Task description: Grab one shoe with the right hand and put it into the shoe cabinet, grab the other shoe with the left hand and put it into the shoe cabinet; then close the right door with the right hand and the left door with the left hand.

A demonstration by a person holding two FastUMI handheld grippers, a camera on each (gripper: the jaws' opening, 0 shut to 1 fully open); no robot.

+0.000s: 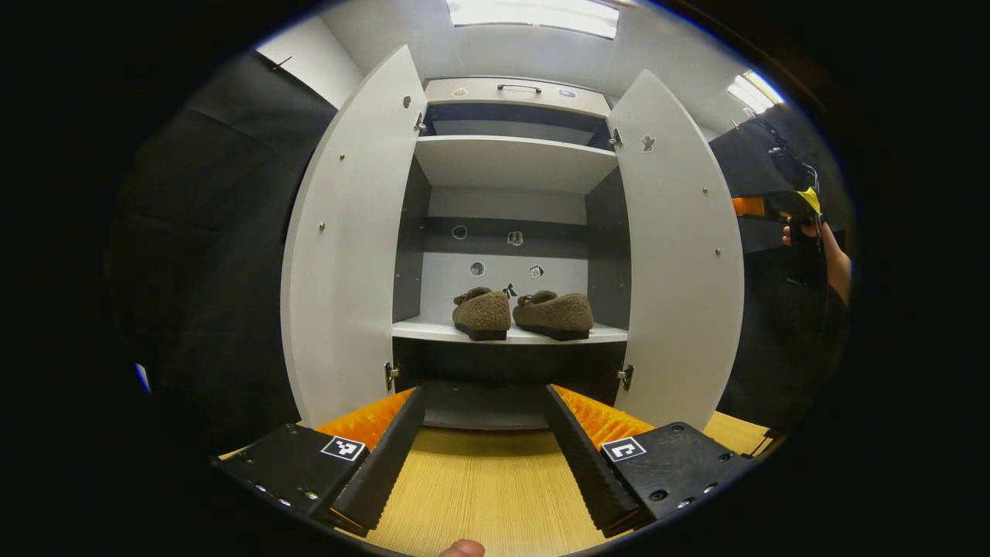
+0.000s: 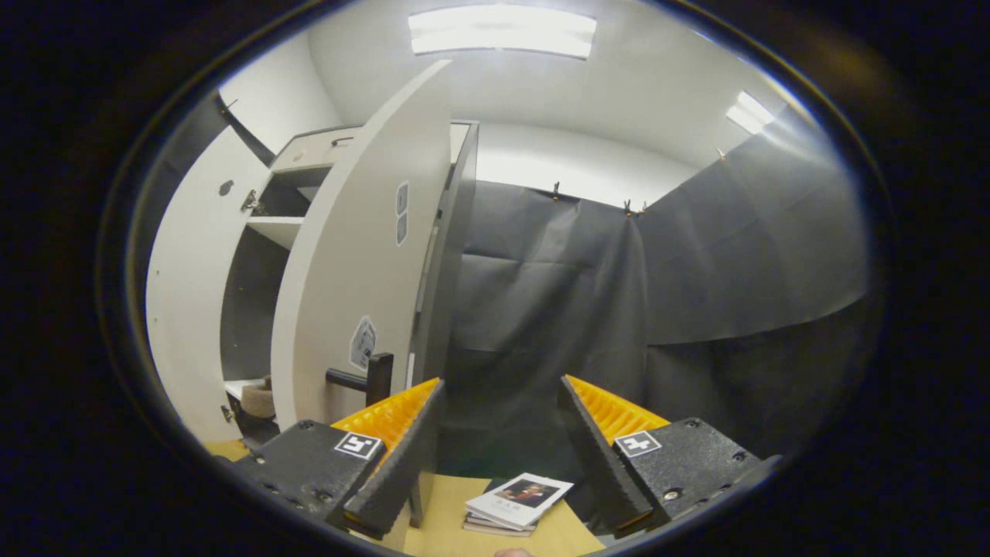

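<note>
**Both shoes shelved, 2 doors left to close**

In the left gripper view, the left gripper (image 1: 483, 449) hangs over the wooden tabletop (image 1: 479, 487) with its fingers spread wide and nothing between them, pointed squarely at the open shoe cabinet (image 1: 514, 162). Beyond the fingers, the left door (image 1: 348, 240) and the right door (image 1: 681, 255) both stand swung out. Farther in, on the lower shelf (image 1: 433, 331), the 2 shoes sit side by side: the left shoe (image 1: 481, 312) just beside the right shoe (image 1: 554, 314), soles down. Off to the side, a hand holds the other gripper up beside the right door.

In the right gripper view, the right gripper (image 2: 501, 441) is also spread and empty, sitting just beside the right door's outer face (image 2: 348, 271), near its dark handle (image 2: 363, 377). A small stack of booklets (image 2: 517, 503) lies on the table below.

Judged from this, the placing half is done; closing the right door looks next, then the left.
</note>
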